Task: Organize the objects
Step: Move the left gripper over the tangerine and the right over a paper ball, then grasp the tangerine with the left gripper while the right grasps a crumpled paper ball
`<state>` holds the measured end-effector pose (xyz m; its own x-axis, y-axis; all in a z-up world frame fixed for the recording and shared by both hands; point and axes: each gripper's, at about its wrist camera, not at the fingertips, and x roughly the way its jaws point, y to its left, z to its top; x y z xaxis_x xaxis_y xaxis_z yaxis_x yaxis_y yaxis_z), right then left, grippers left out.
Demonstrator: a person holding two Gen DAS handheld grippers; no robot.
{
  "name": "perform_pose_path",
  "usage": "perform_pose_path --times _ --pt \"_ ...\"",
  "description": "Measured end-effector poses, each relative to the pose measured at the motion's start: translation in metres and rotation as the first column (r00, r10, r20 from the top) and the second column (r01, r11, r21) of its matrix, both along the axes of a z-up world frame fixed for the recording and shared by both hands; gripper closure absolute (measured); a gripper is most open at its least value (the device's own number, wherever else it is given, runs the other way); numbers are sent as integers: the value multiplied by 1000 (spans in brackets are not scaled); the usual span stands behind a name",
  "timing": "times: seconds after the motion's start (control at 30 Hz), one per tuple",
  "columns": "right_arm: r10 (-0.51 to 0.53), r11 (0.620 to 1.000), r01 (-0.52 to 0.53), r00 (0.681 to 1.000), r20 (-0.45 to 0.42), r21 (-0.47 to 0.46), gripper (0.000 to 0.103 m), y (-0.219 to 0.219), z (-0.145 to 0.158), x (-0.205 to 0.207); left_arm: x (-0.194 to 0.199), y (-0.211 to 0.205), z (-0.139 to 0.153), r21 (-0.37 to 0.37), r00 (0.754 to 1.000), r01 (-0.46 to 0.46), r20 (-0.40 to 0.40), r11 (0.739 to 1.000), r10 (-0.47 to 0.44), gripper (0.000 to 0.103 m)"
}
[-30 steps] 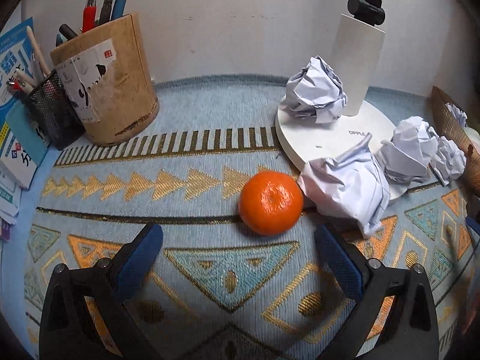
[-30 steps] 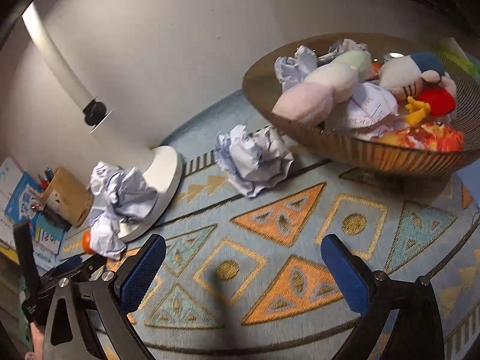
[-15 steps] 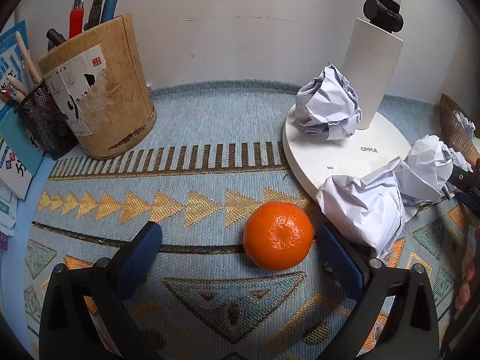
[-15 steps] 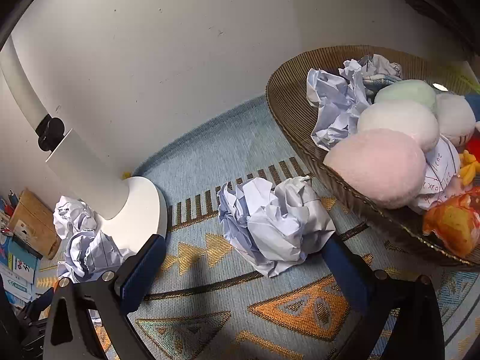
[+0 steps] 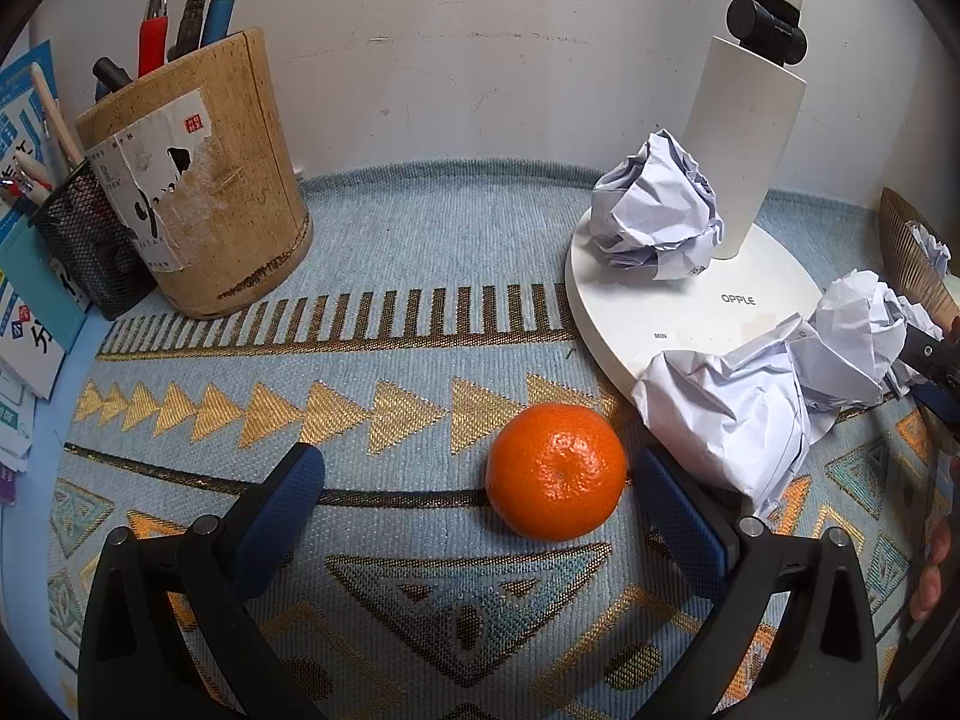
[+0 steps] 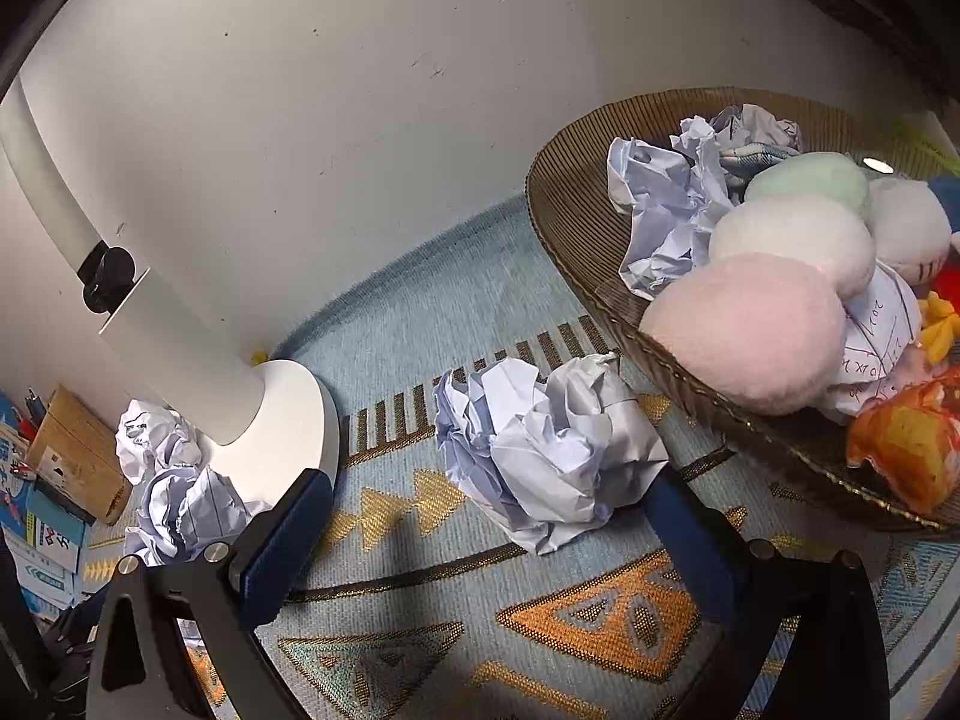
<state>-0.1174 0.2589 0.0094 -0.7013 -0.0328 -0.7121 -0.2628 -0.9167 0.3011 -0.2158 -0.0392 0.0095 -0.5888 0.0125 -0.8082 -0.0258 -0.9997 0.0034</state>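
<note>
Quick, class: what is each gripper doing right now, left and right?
Left gripper: open, holding nothing, orange between its fingers.
Right gripper: open, holding nothing, paper ball between its fingers.

Orange mandarin [image 5: 555, 470]; blue/gold geometric mat [image 5: 384, 372]; white paper ball [image 6: 549, 450].

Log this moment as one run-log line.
left gripper: open, orange near right finger | right gripper: open, around crumpled paper ball | wicker basket: toys, paper
</note>
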Motion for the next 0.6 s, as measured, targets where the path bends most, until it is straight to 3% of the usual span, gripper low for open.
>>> perform_pose_path --times 0.33,0.4,0.47,0.6 --pt "-43 997 40 998 -40 -65 2 7 1 4 -1 0 0 0 1000 0 0 1000 0 0" --pt "-76 996 75 997 -33 -43 24 10 2 5 -1 0 0 0 1000 0 0 1000 0 0" --pt "-112 992 109 993 -38 -65 40 17 1 9 -2 0 0 0 1000 1 0 1000 -1 0" --pt "-118 990 113 992 -51 -90 43 22 2 12 -2 0 0 0 1000 1 1 1000 -1 0"
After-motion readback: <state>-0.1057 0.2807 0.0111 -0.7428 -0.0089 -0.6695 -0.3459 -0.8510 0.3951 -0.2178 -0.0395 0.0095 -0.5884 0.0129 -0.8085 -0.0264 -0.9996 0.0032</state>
